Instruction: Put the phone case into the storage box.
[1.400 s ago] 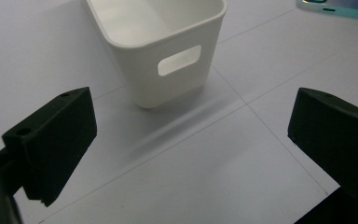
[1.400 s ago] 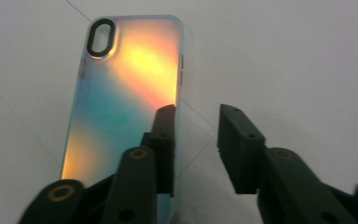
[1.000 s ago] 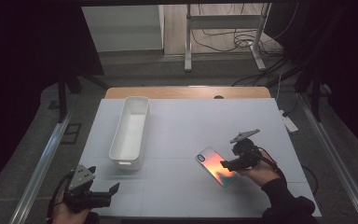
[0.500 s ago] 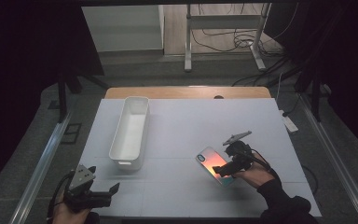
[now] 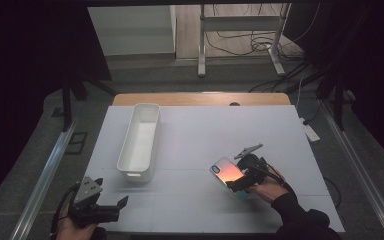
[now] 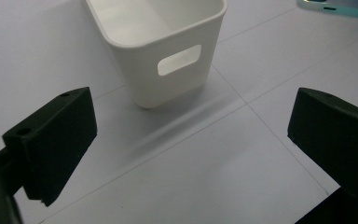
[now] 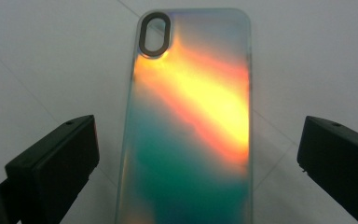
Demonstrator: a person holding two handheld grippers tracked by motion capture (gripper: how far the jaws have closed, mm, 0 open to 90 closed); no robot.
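An iridescent phone case [image 5: 225, 171] lies flat on the white table, right of centre, with its camera hole pointing away from me. My right gripper [image 5: 238, 183] hovers low over its near end. In the right gripper view the case [image 7: 191, 121] runs up between the two black jaws, which stand wide apart on either side of it without touching; the right gripper [image 7: 198, 154] is open. My left gripper [image 5: 116, 207] rests at the front left corner, open and holding nothing. The left gripper [image 6: 191, 135] faces the handle end of a white bin [image 6: 168, 60].
The long white bin [image 5: 140, 137] stands left of centre, lengthwise away from me, with nothing visible inside. The table's wooden far edge [image 5: 200, 98] lies beyond the mat. A white power strip [image 5: 311, 132] lies on the floor to the right.
My right gripper has slid a little left and toward me along the phone case. The left gripper and the bin have stayed put.
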